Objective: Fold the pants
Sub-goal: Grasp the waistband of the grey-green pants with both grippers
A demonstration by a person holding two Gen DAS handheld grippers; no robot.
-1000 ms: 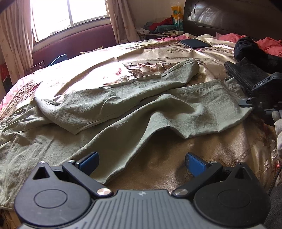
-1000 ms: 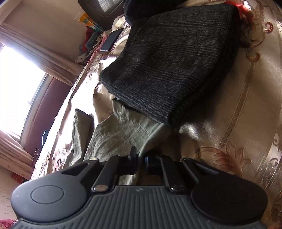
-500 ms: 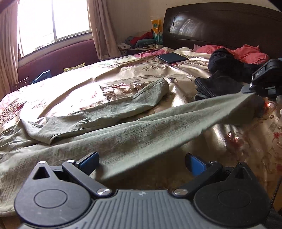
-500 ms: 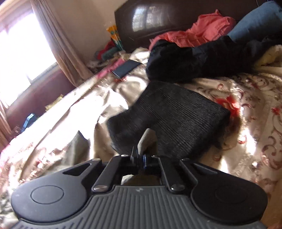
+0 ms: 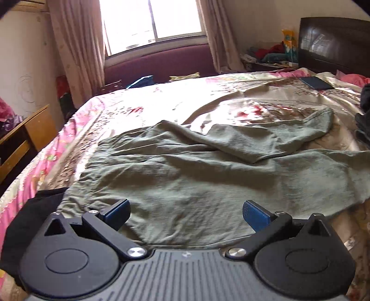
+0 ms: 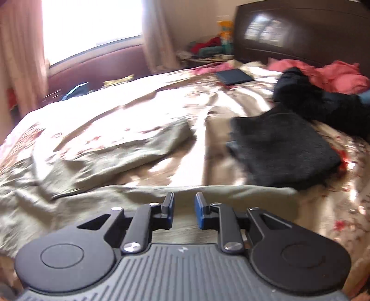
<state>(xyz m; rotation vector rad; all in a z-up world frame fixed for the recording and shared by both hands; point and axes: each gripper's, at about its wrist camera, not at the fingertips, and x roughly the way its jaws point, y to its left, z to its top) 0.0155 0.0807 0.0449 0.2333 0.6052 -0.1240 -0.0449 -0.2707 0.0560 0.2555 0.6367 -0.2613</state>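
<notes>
Both tongs (image 5: pixel 186 214) (image 6: pixel 183 211) parted, probably empty, above pants (image 5: pixel 196 176) near edge

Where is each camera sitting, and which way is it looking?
Left wrist: sits on the left gripper, low over the bed's near edge, facing the window across the green pants; its open blue-padded fingers show.
Right wrist: sits on the right gripper, facing the headboard and a folded black garment; its fingers, slightly apart and holding nothing, show.
Shared: the pants, the dark tablet and the floral bedspread.
</notes>
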